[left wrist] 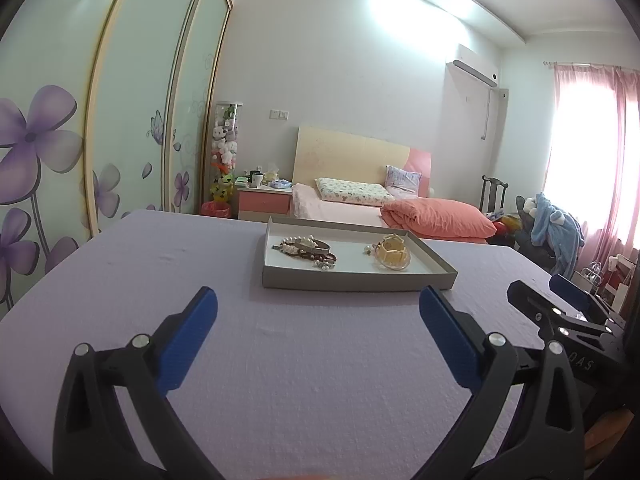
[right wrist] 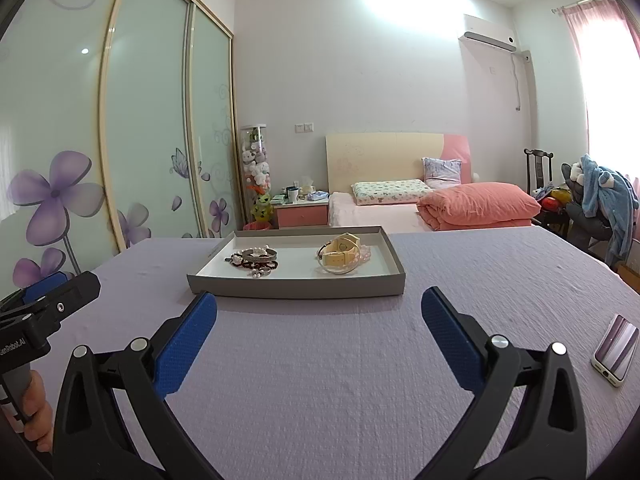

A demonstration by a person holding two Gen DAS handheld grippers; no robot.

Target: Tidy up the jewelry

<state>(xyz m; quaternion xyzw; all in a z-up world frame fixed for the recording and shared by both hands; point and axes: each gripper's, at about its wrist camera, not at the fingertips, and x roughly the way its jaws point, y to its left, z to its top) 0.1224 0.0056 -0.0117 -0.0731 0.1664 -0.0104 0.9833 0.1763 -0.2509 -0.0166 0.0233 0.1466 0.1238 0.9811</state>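
Observation:
A shallow grey tray (left wrist: 352, 280) (right wrist: 296, 289) stands on the lilac tablecloth ahead of both grippers. Inside on the left lies a pile of bead and pearl bracelets with a silver bangle (left wrist: 306, 250) (right wrist: 256, 260). Inside on the right lie a cream watch and a clear bangle (left wrist: 392, 256) (right wrist: 340, 258). My left gripper (left wrist: 318, 304) is open and empty, short of the tray's near wall. My right gripper (right wrist: 320, 308) is open and empty, just short of the tray.
A phone (right wrist: 616, 348) lies on the cloth at the right. The table's far edge is behind the tray, with a bed (right wrist: 432, 204), a nightstand and a wardrobe beyond. The right gripper's body shows in the left wrist view (left wrist: 560, 316).

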